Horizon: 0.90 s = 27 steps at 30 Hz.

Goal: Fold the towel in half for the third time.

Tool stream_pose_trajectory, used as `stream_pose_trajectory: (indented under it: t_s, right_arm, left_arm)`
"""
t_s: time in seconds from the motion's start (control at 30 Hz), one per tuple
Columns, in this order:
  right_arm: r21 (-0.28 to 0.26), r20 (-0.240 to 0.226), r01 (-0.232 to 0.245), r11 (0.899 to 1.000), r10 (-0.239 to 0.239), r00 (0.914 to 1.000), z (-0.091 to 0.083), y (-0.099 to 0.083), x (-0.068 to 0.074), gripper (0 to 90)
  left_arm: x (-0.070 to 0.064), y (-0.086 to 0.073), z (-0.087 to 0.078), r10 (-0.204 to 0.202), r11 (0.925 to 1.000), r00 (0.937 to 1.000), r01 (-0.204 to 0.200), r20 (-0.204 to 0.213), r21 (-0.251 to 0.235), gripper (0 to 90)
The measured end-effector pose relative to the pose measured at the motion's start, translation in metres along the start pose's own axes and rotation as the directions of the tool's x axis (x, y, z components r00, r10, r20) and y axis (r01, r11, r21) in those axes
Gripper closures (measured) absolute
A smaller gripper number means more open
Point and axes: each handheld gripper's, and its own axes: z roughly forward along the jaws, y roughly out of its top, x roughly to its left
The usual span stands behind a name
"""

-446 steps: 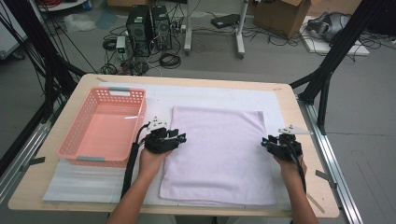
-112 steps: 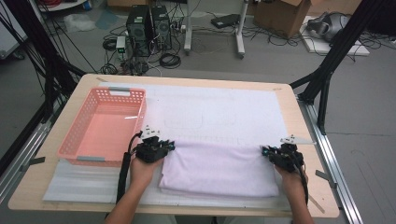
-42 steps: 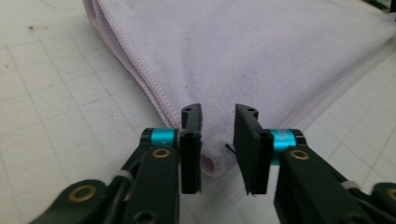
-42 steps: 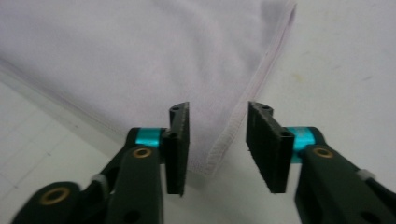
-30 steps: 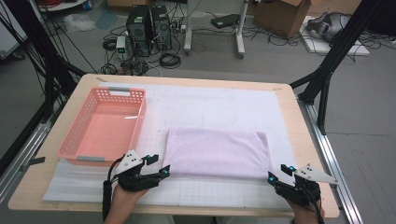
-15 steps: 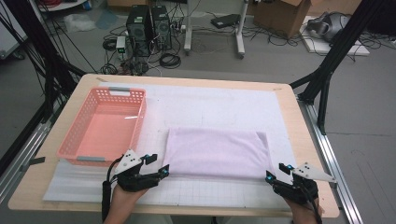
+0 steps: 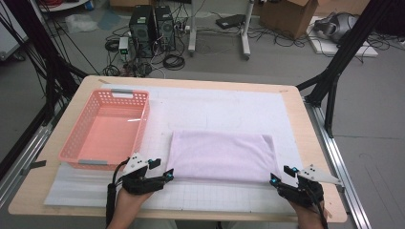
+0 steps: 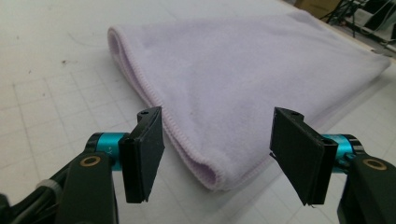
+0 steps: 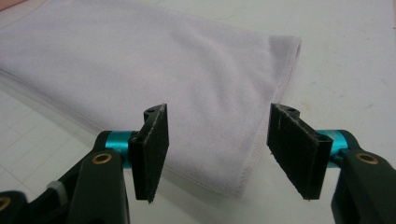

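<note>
A lilac towel (image 7: 220, 155) lies folded in half on the white gridded mat (image 7: 229, 107), its folded edge toward the person. My left gripper (image 7: 165, 174) is open just off the towel's near left corner (image 8: 210, 175), with nothing between its jaws. My right gripper (image 7: 280, 175) is open just off the near right corner (image 9: 233, 189), also holding nothing. In the left gripper view the towel (image 8: 243, 79) stretches away between the jaws; in the right gripper view its hemmed edge (image 9: 280, 79) runs up on the right.
A pink plastic basket (image 7: 76, 143) stands empty on the left of the table. The wooden table edge (image 7: 329, 157) runs close on the right. Beyond the table are computer towers (image 7: 150, 21), cables and black frame legs (image 7: 334, 71).
Since 3.7 s ago both grippers let go of the folded towel and drew back toward the person. Over the last second they crept slightly closer to the towel's near corners.
</note>
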Motion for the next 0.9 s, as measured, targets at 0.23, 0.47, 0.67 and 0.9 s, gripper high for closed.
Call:
stream_pose_trajectory:
  t_s: [0.23,0.47,0.67,0.9]
  right_arm:
    - [0.005,-0.007,0.001,1.000,-0.001,1.0000,0.009,0.003,0.001,30.4]
    - [0.004,-0.032,0.020,1.000,-0.020,0.9993,0.022,0.015,0.007,32.1]
    - [-0.023,-0.070,0.057,0.998,-0.058,0.9958,0.037,0.043,0.015,33.1]
    - [-0.028,-0.128,0.103,0.994,-0.105,0.9862,0.066,0.080,0.030,33.3]
  left_arm:
    - [0.005,-0.001,0.012,-0.025,0.9979,0.9995,0.026,-0.020,0.059,35.3]
    - [0.005,0.000,0.022,-0.037,0.9930,0.9991,0.039,-0.019,0.112,37.9]
    - [0.003,0.001,0.026,-0.017,0.9878,0.9998,0.019,-0.012,0.155,40.5]
    - [0.000,0.001,0.027,0.008,0.9869,0.9997,-0.005,-0.022,0.161,45.6]
